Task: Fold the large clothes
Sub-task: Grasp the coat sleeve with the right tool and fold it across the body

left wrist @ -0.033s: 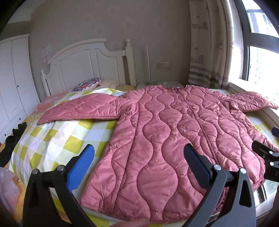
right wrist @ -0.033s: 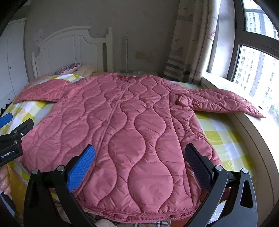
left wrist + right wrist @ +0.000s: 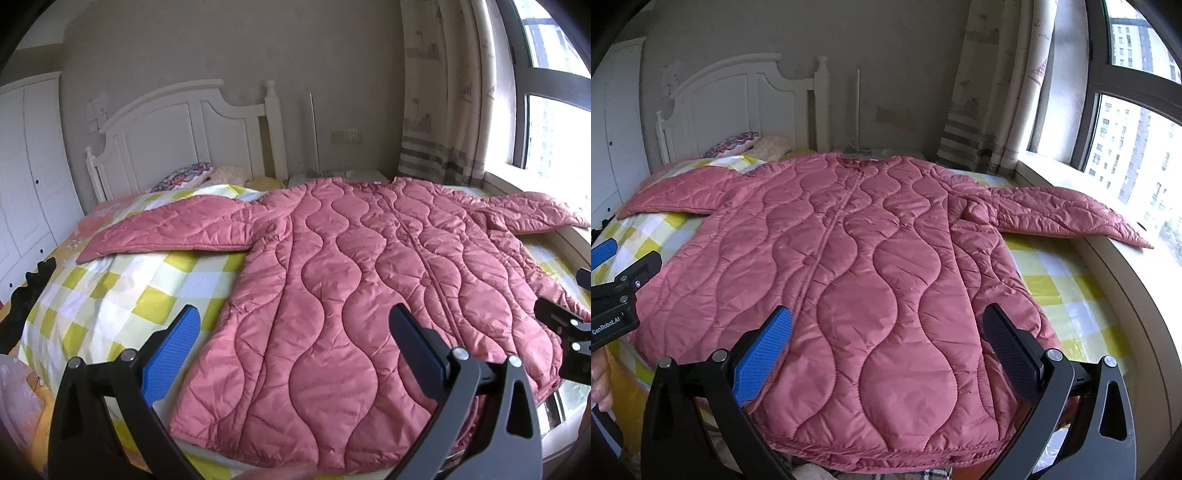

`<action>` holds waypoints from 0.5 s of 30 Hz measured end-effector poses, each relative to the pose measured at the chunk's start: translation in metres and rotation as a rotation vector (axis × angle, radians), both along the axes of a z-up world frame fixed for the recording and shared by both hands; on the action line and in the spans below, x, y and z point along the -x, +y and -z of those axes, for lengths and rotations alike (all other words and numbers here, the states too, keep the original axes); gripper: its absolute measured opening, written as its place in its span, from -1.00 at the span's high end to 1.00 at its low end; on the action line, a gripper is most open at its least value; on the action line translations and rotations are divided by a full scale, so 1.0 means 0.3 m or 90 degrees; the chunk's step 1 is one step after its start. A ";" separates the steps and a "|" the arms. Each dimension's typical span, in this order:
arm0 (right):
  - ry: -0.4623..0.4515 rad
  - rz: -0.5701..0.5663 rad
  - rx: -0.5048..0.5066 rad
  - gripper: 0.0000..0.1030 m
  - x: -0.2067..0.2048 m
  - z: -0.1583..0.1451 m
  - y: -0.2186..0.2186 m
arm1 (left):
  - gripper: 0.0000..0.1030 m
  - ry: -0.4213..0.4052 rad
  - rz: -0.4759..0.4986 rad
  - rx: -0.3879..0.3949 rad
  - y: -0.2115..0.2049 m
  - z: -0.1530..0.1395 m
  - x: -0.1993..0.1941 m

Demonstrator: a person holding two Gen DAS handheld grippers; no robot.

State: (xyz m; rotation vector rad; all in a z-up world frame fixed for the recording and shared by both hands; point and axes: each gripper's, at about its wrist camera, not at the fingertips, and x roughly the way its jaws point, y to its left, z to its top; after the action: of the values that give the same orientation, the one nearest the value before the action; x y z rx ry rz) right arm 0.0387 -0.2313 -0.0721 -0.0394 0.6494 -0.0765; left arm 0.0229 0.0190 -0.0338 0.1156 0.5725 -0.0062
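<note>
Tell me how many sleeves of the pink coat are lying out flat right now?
2. One sleeve stretches across the checked bedding toward the wardrobe; the other sleeve reaches onto the window ledge. Neither is folded in.

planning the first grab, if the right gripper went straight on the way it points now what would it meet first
Most likely the pink quilted coat: the right gripper is open, holds nothing, and points over the hem toward the body, right of the centre seam. Depth is unclear, so I cannot tell where along the panel it would land.
</note>
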 end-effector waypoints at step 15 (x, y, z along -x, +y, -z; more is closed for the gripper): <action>0.051 0.219 -0.235 -0.91 -0.363 0.027 -0.601 | -0.96 0.150 0.043 -0.065 -0.081 0.156 -0.638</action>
State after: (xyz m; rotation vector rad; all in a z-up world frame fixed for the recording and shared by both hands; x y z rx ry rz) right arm 0.1475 -0.4115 -0.0801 0.4286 0.7364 -0.2864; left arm 0.2141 -0.0052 -0.0806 0.2363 0.8041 -0.0565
